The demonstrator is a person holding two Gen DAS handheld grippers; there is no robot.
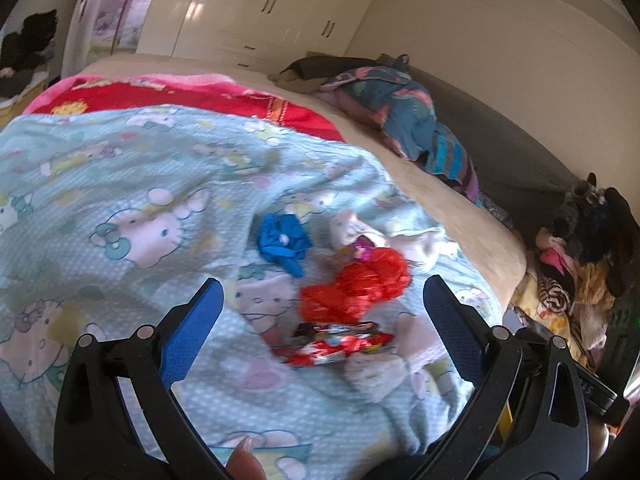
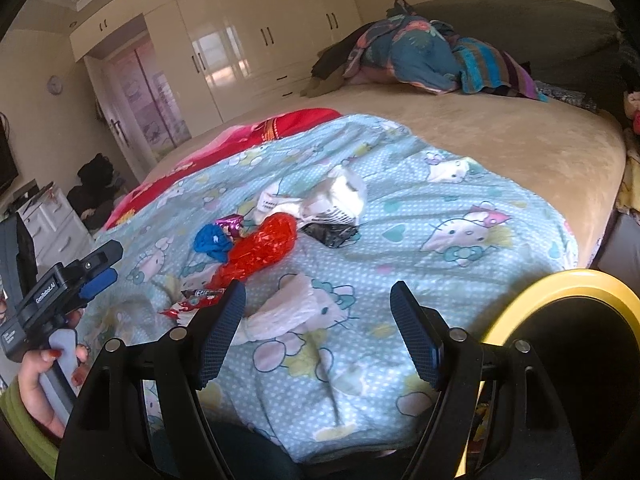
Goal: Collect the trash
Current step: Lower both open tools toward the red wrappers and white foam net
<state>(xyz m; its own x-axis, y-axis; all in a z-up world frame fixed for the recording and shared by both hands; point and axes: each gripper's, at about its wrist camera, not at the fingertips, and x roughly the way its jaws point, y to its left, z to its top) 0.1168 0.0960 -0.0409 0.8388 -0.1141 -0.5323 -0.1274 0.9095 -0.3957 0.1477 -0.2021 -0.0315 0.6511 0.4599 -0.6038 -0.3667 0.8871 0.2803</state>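
Trash lies on a light blue Hello Kitty blanket (image 1: pixel 120 184) on a bed. In the left wrist view I see a red foil wrapper (image 1: pixel 356 284), a blue crumpled wrapper (image 1: pixel 282 242), a red candy wrapper (image 1: pixel 340 346) and white crumpled paper (image 1: pixel 416 246). My left gripper (image 1: pixel 322 312) is open, just above the candy wrapper. In the right wrist view the red foil (image 2: pixel 260 250), blue wrapper (image 2: pixel 214 242), candy wrapper (image 2: pixel 196 300), white paper (image 2: pixel 332 198), a black wrapper (image 2: pixel 332 234) and a white tissue (image 2: pixel 284 314) show. My right gripper (image 2: pixel 318 320) is open, over the tissue. The left gripper (image 2: pixel 96 276) is at the left.
A yellow-rimmed black bin (image 2: pixel 568 344) stands at the lower right, beside the bed. Folded clothes (image 2: pixel 420 56) lie at the head of the bed. A red blanket (image 1: pixel 192 96) lies beyond the blue one. Cream wardrobes (image 2: pixel 248 48) line the far wall. Clutter (image 1: pixel 580 256) sits right of the bed.
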